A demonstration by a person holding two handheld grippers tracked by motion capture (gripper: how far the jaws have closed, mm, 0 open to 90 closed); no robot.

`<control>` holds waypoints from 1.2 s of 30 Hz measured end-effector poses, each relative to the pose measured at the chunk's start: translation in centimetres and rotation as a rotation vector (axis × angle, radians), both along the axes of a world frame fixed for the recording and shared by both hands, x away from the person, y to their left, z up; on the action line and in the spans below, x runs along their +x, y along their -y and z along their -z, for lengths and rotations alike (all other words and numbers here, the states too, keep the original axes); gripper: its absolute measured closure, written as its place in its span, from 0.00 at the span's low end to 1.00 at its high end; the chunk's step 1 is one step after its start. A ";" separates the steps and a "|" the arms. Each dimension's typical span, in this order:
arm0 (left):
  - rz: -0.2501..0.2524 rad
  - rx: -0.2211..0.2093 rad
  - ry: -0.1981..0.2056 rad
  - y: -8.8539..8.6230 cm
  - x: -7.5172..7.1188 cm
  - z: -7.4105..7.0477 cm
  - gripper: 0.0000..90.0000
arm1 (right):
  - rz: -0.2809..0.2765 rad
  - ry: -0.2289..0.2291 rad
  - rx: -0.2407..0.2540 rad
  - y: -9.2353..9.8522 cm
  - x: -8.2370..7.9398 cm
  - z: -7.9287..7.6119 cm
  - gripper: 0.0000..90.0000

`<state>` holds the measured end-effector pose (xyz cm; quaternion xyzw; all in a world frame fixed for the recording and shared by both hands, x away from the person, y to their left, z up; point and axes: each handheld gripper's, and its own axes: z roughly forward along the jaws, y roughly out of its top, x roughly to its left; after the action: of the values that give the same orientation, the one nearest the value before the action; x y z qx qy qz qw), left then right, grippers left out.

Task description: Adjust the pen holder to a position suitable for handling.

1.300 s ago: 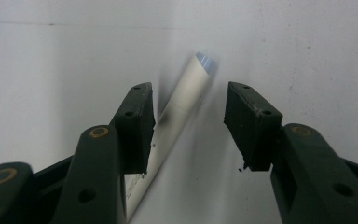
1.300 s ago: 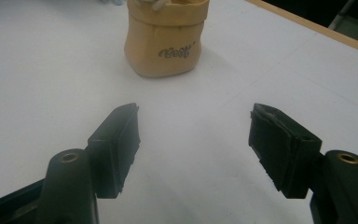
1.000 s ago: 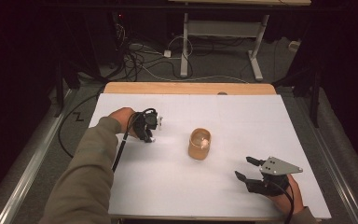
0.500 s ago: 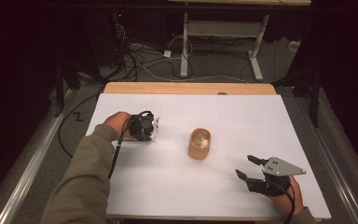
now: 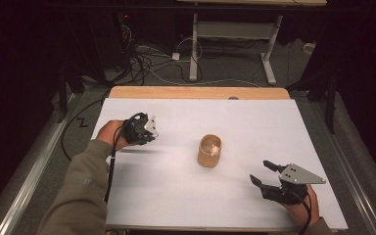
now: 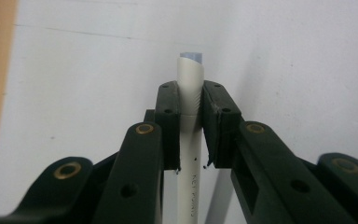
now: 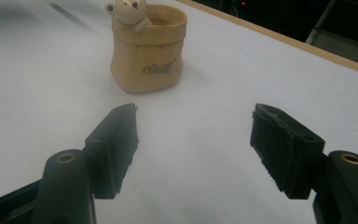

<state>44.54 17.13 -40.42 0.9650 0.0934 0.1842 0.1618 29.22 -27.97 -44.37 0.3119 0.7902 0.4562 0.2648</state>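
My left gripper (image 5: 142, 131) hangs above the left part of the white sheet (image 5: 176, 196), held by a hand in an olive sleeve. In the left gripper view its jaws (image 6: 190, 100) are shut on a thin white pen (image 6: 189, 70) with a grey-blue tip that sticks out past the pads. A tan pot (image 5: 209, 151) with a small bear figure on its rim stands mid-table. My right gripper (image 5: 262, 173) rests low at the front right, pointing at the pot (image 7: 148, 46). Its jaws (image 7: 193, 121) have just been opening, with nothing between them.
The white sheet covers most of the table, and a strip of bare wood (image 5: 196, 92) shows along the far edge. Beyond that edge are floor cables (image 5: 147, 63) and the white legs of another desk (image 5: 194, 49). The left gripper's black cable (image 5: 111, 171) trails along the sleeve.
The left hand has drifted left and a little higher with the pen in its jaws. The right hand stays where it was, its jaws a little wider.
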 end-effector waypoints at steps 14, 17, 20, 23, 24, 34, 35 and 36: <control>-0.112 -0.261 0.164 -1.7 -4.0 -0.9 0.84 | -0.011 0.010 0.002 -0.4 0.1 0.3 0.29; -0.124 -0.304 0.209 -1.9 -4.8 -1.3 0.84 | -0.014 0.011 -0.006 -0.5 0.2 0.5 0.29; -0.130 -0.340 0.246 -1.9 -5.6 -1.6 0.84 | -0.010 0.022 -0.012 -0.6 0.2 0.6 0.29; -0.130 -0.393 0.277 -1.9 -6.5 -1.8 0.84 | -0.009 0.012 -0.014 -0.6 0.3 0.9 0.30; -0.130 -0.406 0.288 -1.8 -6.8 -1.9 0.84 | -0.009 0.010 -0.019 -0.6 0.4 1.0 0.30; -0.120 -0.550 0.323 -1.0 -8.8 -1.5 0.84 | -0.002 0.035 -0.019 -0.7 0.3 1.0 0.29; -0.120 -0.575 0.320 -1.0 -8.9 -1.4 0.84 | -0.002 0.037 -0.022 -0.7 0.3 1.1 0.29; -0.127 -0.597 0.324 -1.1 -9.0 -1.3 0.84 | -0.001 0.036 -0.025 -0.7 0.3 1.1 0.29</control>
<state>35.55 18.19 -39.15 0.8255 0.1762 0.3093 0.4380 29.49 -27.24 -45.46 0.2999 0.7909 0.4522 0.2828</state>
